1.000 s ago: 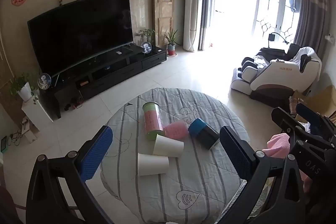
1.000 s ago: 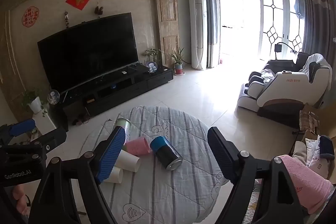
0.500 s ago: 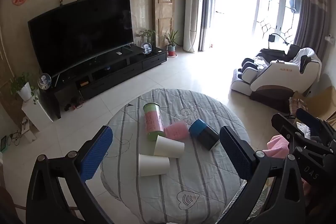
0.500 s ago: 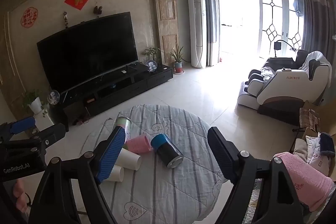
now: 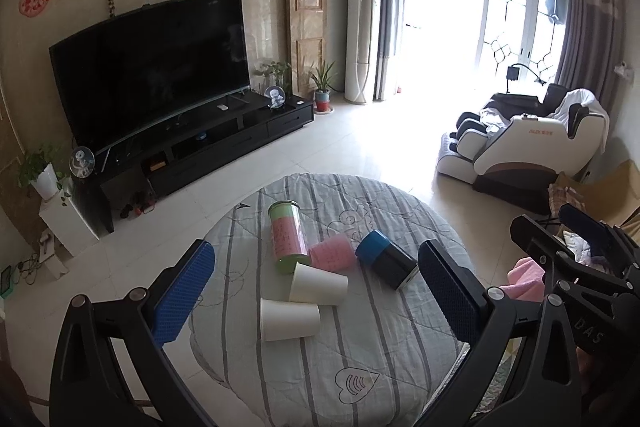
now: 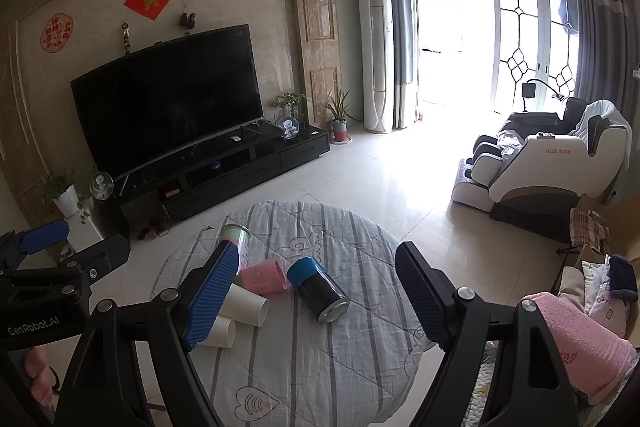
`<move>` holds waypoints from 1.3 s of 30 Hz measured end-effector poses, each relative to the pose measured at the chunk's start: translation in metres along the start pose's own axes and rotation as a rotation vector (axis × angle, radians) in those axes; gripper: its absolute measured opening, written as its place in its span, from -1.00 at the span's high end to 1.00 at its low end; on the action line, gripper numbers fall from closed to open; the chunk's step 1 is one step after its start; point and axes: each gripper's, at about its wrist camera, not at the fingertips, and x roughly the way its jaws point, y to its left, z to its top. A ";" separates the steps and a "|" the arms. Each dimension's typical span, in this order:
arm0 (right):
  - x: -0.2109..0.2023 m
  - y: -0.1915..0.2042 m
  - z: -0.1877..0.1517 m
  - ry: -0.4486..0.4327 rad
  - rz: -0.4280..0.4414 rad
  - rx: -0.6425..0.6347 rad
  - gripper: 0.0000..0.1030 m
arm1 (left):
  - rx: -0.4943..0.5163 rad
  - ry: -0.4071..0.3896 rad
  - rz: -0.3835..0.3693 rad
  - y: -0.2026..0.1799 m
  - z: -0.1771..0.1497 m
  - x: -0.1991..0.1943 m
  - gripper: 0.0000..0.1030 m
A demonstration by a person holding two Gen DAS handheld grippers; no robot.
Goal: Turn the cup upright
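Note:
Several cups lie on their sides on a round table with a grey striped cloth: two white paper cups, a pink cup, a tall green-and-pink tumbler and a blue-and-black cup. My left gripper is open and empty, held above the near side of the table. My right gripper is open and empty, above the blue-and-black cup. The pink cup and a white cup lie to its left, partly hidden by my finger.
A TV on a black stand is beyond the table. A massage chair stands at the right. A pink towel lies at the near right. The other gripper shows at each view's edge.
Both grippers have drifted slightly; the table and cups sit a little lower in the right wrist view. The cups have not moved. Both grippers stay open.

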 end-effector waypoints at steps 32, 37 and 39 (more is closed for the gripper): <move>0.005 -0.002 0.001 -0.027 -0.008 -0.014 -0.59 | -0.002 -0.019 0.009 -0.003 0.006 0.008 -1.00; 0.009 -0.003 0.003 -0.028 -0.002 -0.019 -0.59 | -0.007 -0.011 0.016 -0.002 0.007 0.015 -1.00; 0.012 -0.005 0.002 -0.021 0.003 -0.017 -0.59 | -0.008 -0.007 0.019 -0.002 0.007 0.018 -1.00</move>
